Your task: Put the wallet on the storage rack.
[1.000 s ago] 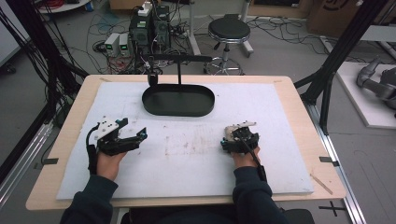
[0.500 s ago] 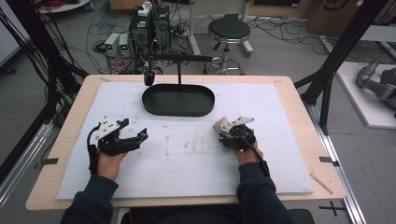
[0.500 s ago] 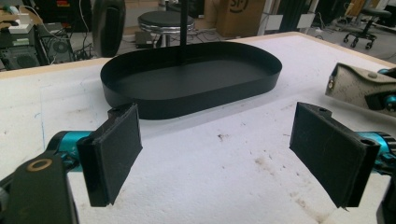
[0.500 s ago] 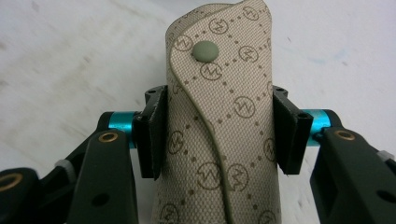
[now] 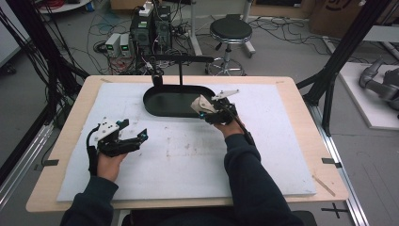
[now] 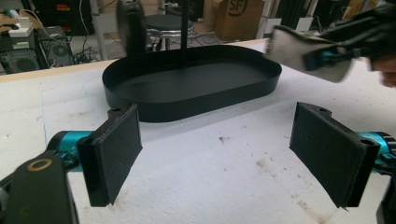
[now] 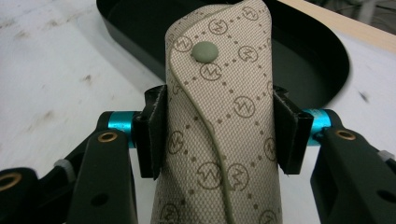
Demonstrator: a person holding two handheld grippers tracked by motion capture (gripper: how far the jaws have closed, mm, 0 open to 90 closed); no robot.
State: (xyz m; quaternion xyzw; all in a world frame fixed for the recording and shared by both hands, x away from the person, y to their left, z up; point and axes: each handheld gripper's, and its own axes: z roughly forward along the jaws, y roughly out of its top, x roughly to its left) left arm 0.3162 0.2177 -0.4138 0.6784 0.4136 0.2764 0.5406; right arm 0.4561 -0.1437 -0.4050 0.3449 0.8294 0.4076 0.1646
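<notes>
Your right tongs (image 7: 219, 135) are clamped across the middle of a soft, light patterned fabric pouch (image 7: 219, 93), at the near right rim of the black tray (image 5: 155, 106). Expect it to flex. Your left tongs (image 6: 229, 154) stand apart, holding nothing.

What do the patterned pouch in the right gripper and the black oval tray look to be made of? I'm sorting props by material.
Pouch: seemingly coated woven fabric, beige with a matte grain, printed brown monogram and a grey-green snap. Tray: probably thin painted metal or hard plastic, going by its smooth satin black surface and thin upright wall; the look leaves it open. The right gripper is clamped on the pouch.
</notes>
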